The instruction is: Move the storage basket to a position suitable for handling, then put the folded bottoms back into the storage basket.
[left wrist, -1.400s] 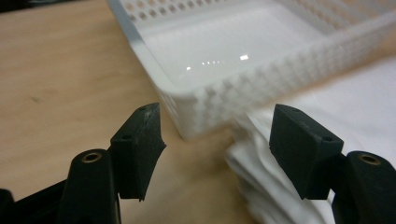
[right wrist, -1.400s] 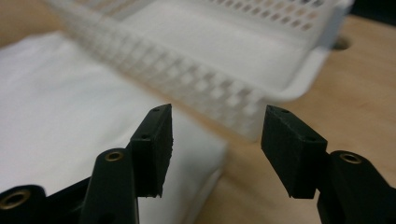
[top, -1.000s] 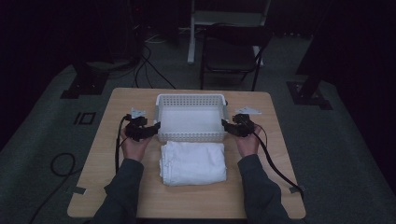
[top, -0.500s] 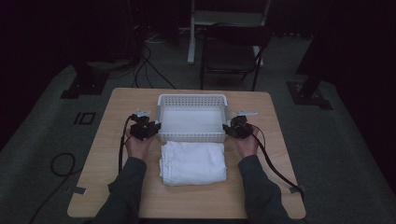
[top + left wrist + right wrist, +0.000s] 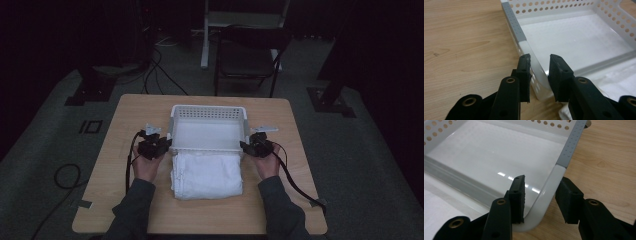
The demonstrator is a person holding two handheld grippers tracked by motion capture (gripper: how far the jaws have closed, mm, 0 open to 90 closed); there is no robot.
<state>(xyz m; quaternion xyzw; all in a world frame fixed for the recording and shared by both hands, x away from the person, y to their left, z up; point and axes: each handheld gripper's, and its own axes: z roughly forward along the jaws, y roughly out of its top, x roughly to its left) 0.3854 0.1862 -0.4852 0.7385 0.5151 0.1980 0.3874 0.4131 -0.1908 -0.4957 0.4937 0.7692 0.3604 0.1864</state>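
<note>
- Left gripper (image 5: pixel 539 72) has just clamped onto the near-left corner wall of the white perforated plastic basket (image 5: pixel 584 42).
- Right gripper (image 5: pixel 540 200) straddles the basket's near-right corner rim; whether it is clenched cannot be told.

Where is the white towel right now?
In the high view the folded white towel lies on the wooden table, on the person's side of the white basket and up against its near edge, between the left gripper and right gripper.

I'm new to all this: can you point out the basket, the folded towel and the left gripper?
white basket (image 5: pixel 209 112), high view, far rim.
folded towel (image 5: pixel 207 175), high view, middle.
left gripper (image 5: pixel 539 65), left gripper view, between its fingertips.
</note>
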